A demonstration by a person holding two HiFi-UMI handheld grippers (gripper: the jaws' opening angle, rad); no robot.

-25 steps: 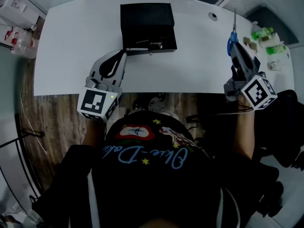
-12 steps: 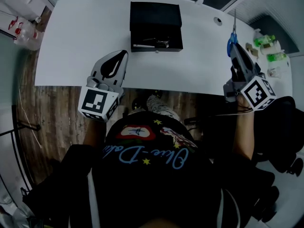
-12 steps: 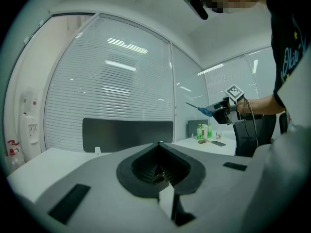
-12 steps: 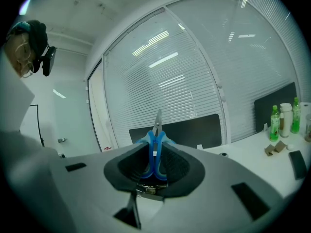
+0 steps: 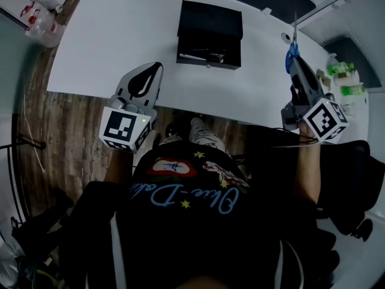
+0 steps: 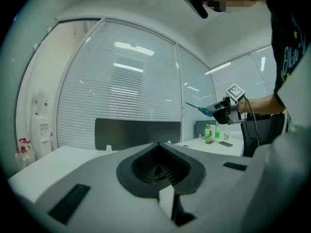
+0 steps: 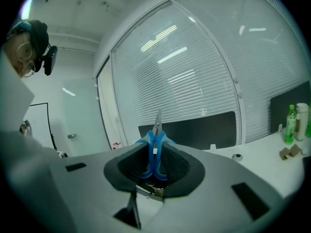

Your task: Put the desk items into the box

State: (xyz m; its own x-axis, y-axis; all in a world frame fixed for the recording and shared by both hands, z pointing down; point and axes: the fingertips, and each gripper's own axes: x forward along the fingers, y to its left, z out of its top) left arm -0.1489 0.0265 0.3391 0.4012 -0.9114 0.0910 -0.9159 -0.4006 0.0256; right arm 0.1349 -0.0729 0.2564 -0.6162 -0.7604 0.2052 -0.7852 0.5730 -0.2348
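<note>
**Desk-clearing task, seen from above.** A white counter (image 5: 114, 41) was pictured with a black box (image 5: 210, 20) set open at 12 o'clock, toward its far edge. A few slim items (image 5: 203, 56) were laid along the box's near side; what they were could not be made out.

The left gripper (image 5: 156, 70) was held at 9 o'clock, over the counter's near edge. It was pointed toward 12 o'clock and kept well apart from the box. Its jaws were brought together tip to tip. In the left gripper view nothing was seen caught between them.

The right gripper (image 5: 295, 66) was held at 2 o'clock, over the counter's right end. It was clamped on a pair of blue-handled scissors (image 5: 293, 44). The blue handles were pinched between the jaws, and the closed blades were pointed out past the tips toward 12 o'clock. In the right gripper view the scissors (image 7: 156, 130) were shown upright in the middle of the jaws, with the handles sunk between the pads. The scissors were carried clear of the counter, at about 3 o'clock from the box and well apart from it.

Green bottles (image 5: 343, 71) were seen at 3 o'clock of the right gripper, beyond the counter's end. A wood-patterned floor (image 5: 72, 125) was visible at 8 o'clock, below the counter's near edge.
</note>
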